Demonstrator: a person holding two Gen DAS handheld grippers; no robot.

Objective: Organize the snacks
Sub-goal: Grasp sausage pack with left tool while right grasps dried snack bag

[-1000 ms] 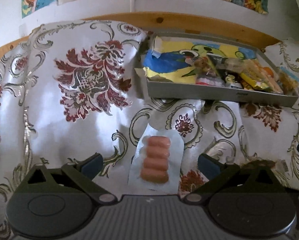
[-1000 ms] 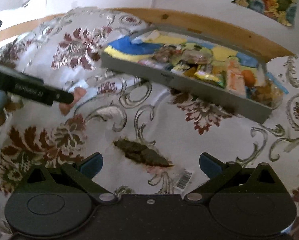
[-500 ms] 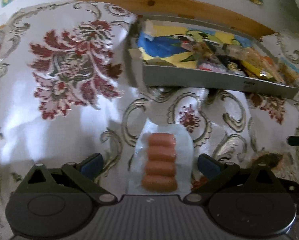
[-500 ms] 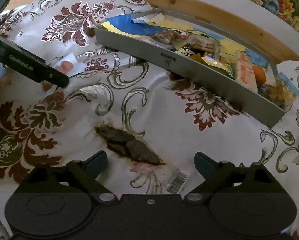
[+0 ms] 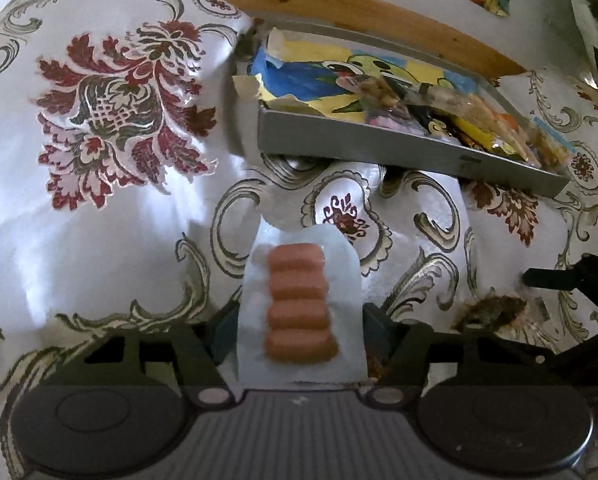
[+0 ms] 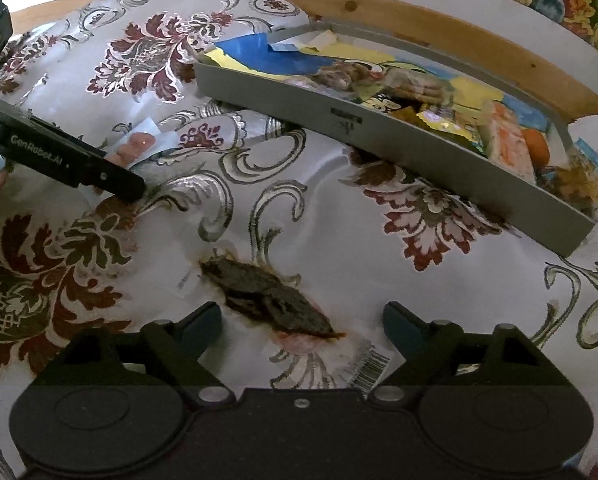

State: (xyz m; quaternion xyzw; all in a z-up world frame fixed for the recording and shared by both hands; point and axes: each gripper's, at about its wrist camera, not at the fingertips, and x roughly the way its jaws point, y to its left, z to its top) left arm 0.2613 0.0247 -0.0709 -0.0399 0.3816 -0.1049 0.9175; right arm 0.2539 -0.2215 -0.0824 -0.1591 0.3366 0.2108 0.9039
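Observation:
A clear pack of small pink sausages [image 5: 301,308] lies on the floral cloth, and my left gripper [image 5: 301,322] has its jaws pressed against the pack's two sides. The right wrist view shows that pack [image 6: 143,142] behind the left gripper's black finger [image 6: 111,178]. My right gripper [image 6: 301,316] is open and low over a clear packet of dark dried snack [image 6: 267,300], which lies between its fingers without touching them. That dark packet [image 5: 487,310] also shows at the right of the left wrist view. A grey tray [image 5: 399,148] holding several snack packets sits beyond both grippers.
The tray [image 6: 379,132] rests tilted on the rumpled cloth, its left half lined with a blue and yellow picture [image 5: 311,80]. A wooden rail [image 6: 459,28] and a wall with pictures run behind it. A barcode label [image 6: 369,368] lies by the dark packet.
My left gripper moved forward over the sausage pack and its jaws narrowed onto it. My right gripper came lower and closer to the dark packet, still open.

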